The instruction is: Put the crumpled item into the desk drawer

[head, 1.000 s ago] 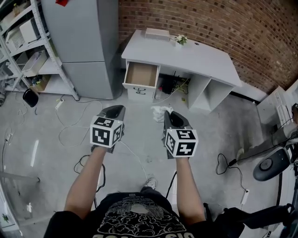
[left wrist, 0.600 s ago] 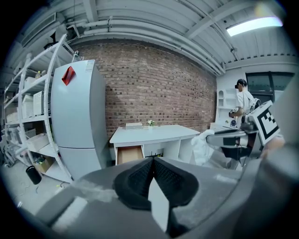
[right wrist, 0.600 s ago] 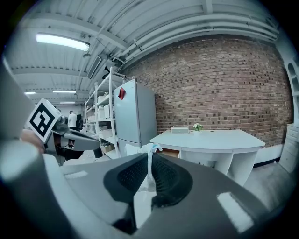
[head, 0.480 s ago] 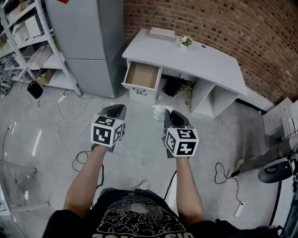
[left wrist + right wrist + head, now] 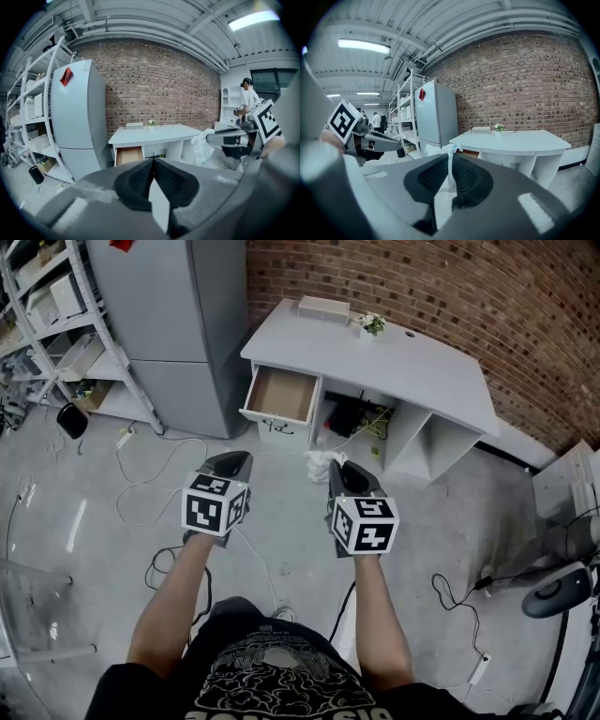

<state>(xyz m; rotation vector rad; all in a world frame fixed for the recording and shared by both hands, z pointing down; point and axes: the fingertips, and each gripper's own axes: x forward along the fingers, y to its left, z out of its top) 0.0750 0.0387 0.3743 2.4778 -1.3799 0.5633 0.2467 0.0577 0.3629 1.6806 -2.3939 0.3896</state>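
Two grippers are hovering side by side in front of the person. The left gripper [image 5: 153, 163] is riding clenched on nothing. The right gripper [image 5: 451, 161] is pinching the white crumpled item [image 5: 322, 463], keeping it clear of the floor for carrying. Farther off, the desk drawer [image 5: 279, 395] is standing open, apparently ready to receive it.

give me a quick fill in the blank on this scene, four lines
1. The right gripper is shut on the crumpled item, whose colour is ____.
2. The desk drawer stands ____.
3. The left gripper has its jaws together on ____.
4. The wall behind the desk is built of ____.
Missing words: white; open; nothing; brick
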